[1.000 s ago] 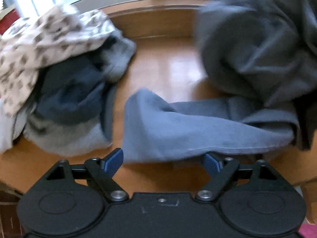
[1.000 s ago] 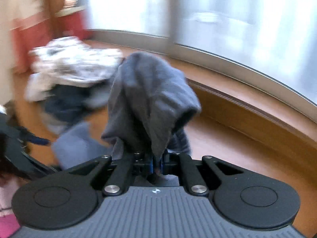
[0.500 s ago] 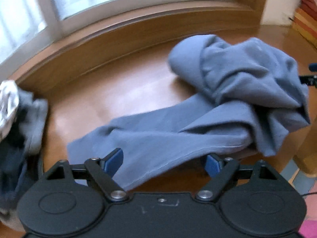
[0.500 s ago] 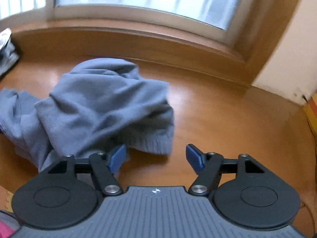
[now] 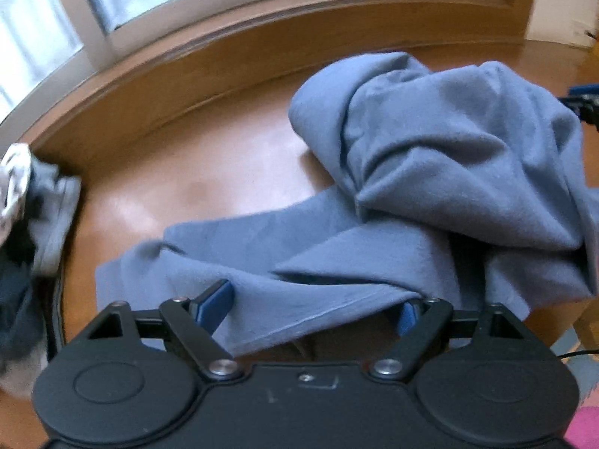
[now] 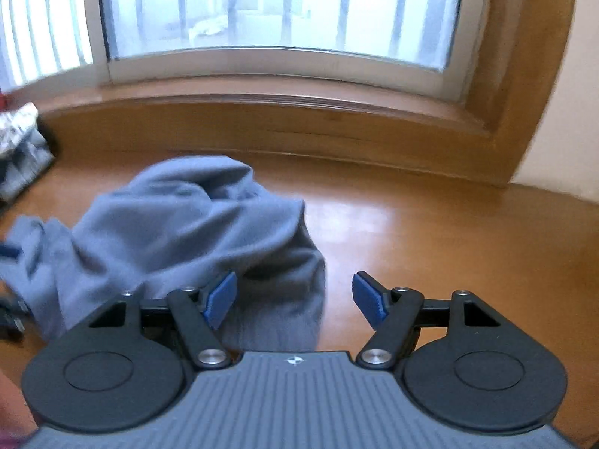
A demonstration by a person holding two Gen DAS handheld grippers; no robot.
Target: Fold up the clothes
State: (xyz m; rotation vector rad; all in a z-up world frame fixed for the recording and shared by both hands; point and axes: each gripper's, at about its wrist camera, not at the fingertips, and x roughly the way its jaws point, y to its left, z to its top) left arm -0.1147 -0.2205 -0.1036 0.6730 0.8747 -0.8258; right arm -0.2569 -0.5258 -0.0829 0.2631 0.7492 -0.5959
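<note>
You are sorting out a crumpled blue-grey garment that is lying bunched on the wooden ledge, centre and right of the left view. Your left claw is standing wide open with a hem between its fingers; your right claw is gaping too, cloth lying lower left. Next, it probably needs spreading flat.

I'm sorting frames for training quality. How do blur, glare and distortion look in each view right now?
Left wrist view: fisheye bends the window sill; the crumpled blue-grey fleece garment is soft, and the glossy wooden floor shows pale glare. Right wrist view: the window is blown out white, the garment's edges are motion-smeared, and the right tongs are sharp.
</note>
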